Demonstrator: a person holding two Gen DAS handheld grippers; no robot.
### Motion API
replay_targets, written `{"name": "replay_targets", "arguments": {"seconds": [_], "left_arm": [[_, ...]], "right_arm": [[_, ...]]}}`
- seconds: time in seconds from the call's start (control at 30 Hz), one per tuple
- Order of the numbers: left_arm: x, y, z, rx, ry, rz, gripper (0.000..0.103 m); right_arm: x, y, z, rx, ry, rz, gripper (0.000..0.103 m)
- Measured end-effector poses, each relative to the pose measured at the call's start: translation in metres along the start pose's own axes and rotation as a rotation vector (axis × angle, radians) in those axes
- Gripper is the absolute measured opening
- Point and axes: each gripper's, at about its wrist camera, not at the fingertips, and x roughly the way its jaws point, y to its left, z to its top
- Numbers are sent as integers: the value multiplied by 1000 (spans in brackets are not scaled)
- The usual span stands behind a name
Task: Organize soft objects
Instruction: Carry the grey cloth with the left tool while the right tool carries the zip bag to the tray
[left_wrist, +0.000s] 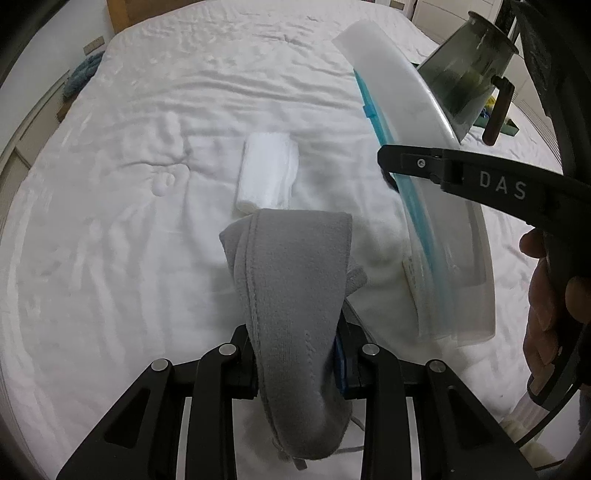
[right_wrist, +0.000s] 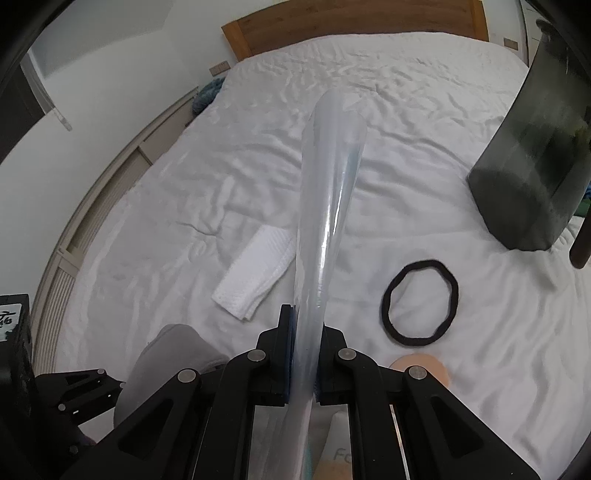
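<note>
My left gripper (left_wrist: 299, 332) is shut on a grey knitted cloth (left_wrist: 291, 280), which hangs folded over the fingers above the bed. A folded white towel (left_wrist: 267, 173) lies flat on the sheet just beyond it. My right gripper (right_wrist: 306, 325) is shut on the edge of a clear plastic zip bag (right_wrist: 325, 206), which stands up on edge. In the left wrist view the zip bag (left_wrist: 439, 206) shows its blue zipper strip, with the right gripper (left_wrist: 391, 173) clamped on it. The white towel (right_wrist: 255, 273) lies left of the bag, and the grey cloth (right_wrist: 166, 362) is at lower left.
A white bedsheet (left_wrist: 129, 221) covers the bed, with a wooden headboard (right_wrist: 351, 26) behind. A dark see-through jug (right_wrist: 532, 166) stands at the right. A black elastic band (right_wrist: 421, 302) and a peach round disc (right_wrist: 421, 369) lie on the sheet. A hand (left_wrist: 546, 295) holds the right gripper.
</note>
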Motion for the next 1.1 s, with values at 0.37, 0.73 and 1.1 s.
{"name": "replay_targets", "arguments": {"seconds": [0.37,0.73,1.1], "left_arm": [[-26,-5,9,-22,-30,55,25],[-76,-39,34,-14,-66,56,25],[-95,-117,61,69,-46,9,25]], "right_arm": [[-31,5,8,-37,-39,35,8],[-107,-14,21,-74,-9,39,8],[-206,-62,23,-108,-1,11,8]]}}
